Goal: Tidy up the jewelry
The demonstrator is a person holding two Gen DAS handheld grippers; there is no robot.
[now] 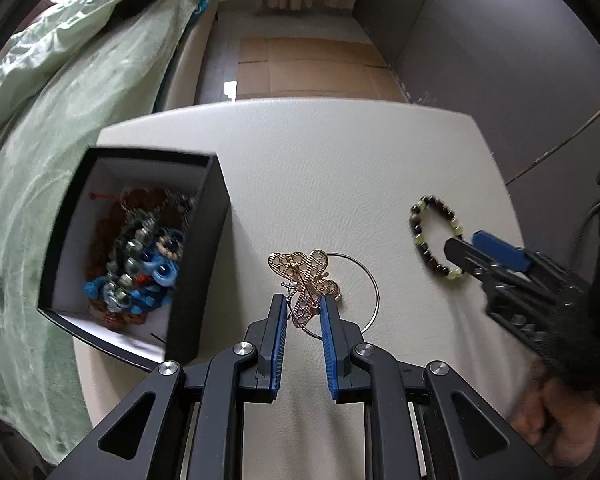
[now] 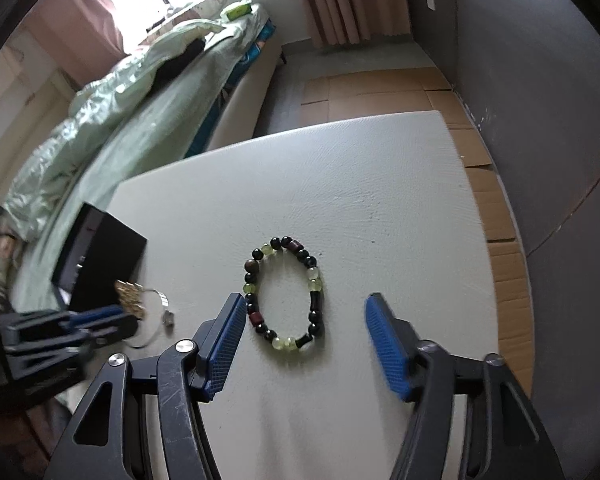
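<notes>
A gold butterfly pendant on a thin silver hoop sits between the blue pads of my left gripper, which is shut on its lower wing. To its left stands an open black box with a pile of blue and brown beaded pieces inside. A dark and pale-green bead bracelet lies flat on the white table. My right gripper straddles it, open, its left pad close beside the beads and its right pad well apart. In the left wrist view the right gripper reaches the bracelet from the right.
A bed with a pale green quilt runs along the table's left side, close behind the box. Flattened cardboard covers the floor beyond the far edge, and a grey wall stands on the right. A hand holds the right gripper.
</notes>
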